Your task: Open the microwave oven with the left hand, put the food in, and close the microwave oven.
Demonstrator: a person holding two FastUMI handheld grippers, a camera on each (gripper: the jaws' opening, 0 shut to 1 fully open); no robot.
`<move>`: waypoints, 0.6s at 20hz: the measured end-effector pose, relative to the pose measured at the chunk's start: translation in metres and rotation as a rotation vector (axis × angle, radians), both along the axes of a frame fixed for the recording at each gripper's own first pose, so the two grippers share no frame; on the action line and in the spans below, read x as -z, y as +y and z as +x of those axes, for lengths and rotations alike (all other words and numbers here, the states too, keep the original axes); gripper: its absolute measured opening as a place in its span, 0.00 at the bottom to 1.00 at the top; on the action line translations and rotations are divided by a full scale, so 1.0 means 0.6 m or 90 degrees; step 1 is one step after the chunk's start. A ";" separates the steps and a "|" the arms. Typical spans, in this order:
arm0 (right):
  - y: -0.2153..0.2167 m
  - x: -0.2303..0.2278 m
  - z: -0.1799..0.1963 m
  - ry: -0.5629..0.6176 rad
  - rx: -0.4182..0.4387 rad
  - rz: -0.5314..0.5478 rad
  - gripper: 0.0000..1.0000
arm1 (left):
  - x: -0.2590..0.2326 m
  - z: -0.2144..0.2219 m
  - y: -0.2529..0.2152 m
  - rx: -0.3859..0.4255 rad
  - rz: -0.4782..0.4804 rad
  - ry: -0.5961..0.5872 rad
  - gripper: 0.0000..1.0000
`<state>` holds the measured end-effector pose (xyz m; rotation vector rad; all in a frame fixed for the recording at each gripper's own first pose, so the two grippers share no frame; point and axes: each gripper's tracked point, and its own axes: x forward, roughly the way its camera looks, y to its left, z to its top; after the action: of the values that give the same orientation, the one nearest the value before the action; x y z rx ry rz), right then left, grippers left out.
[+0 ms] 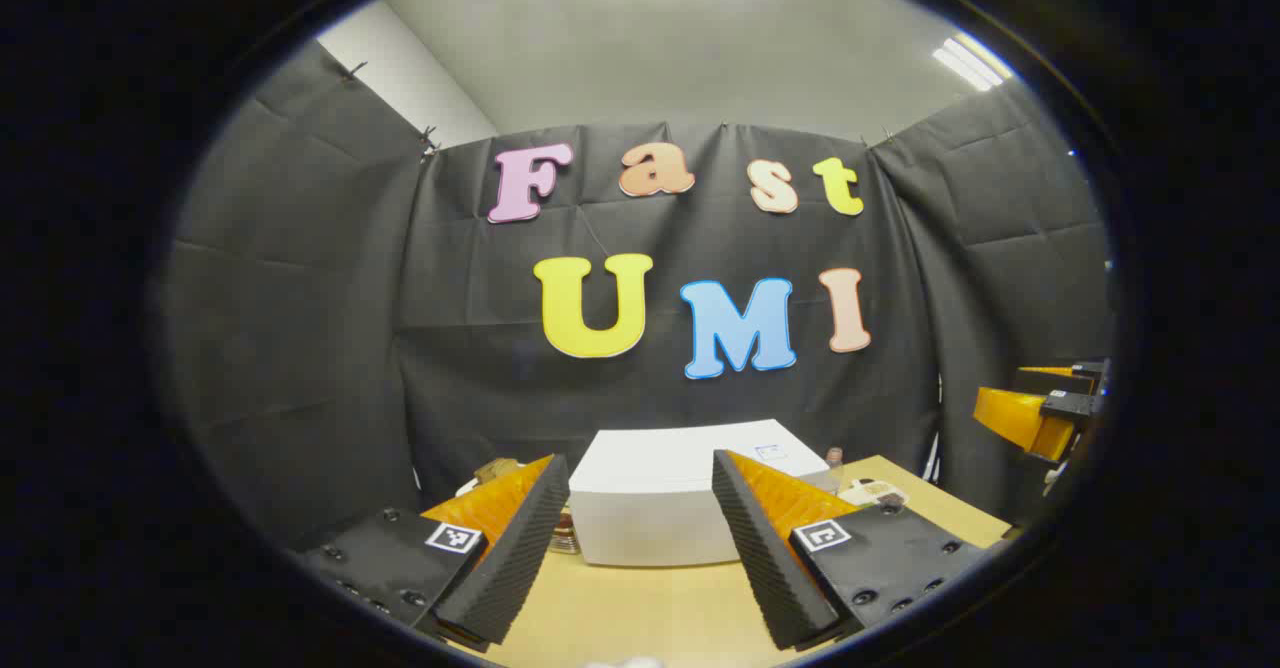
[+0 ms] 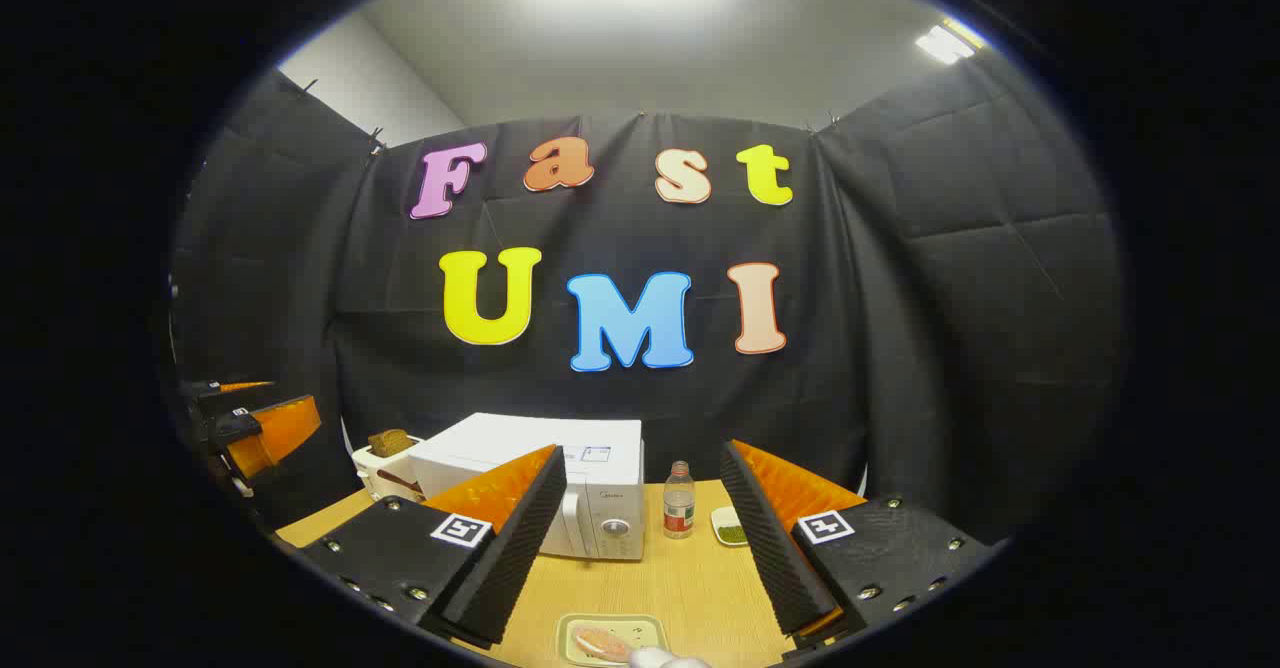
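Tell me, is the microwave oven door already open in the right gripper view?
No, the microwave oven door sits flush against its white front, fully closed.

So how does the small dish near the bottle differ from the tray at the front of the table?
The small dish sits far back beside the bottle; the tray lies at the near edge, between the right tongs. The dish holds something green; the tray holds a pale, pinkish food. The dish looks smaller. Both are pale and rest on the wooden table.

The microwave oven (image 2: 590, 493) looks smooth, glossy white. The table (image 2: 690, 578) is matt light wood. The booth wall (image 2: 960, 328) is creased black cloth.
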<state>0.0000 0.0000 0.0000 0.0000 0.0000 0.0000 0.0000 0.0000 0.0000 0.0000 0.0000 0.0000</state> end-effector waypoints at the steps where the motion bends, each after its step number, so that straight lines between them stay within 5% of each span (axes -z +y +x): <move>1: 0.000 -0.001 -0.001 -0.001 0.001 0.002 0.96 | 0.003 -0.003 0.001 -0.001 0.000 0.001 0.99; 12: -0.006 -0.002 -0.007 -0.001 -0.003 0.001 0.95 | 0.005 -0.004 0.001 -0.008 0.012 -0.003 0.96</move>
<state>-0.0040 -0.0036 0.0013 0.0019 -0.0020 0.0046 -0.0024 0.0007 -0.0032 0.0192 -0.0043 0.0128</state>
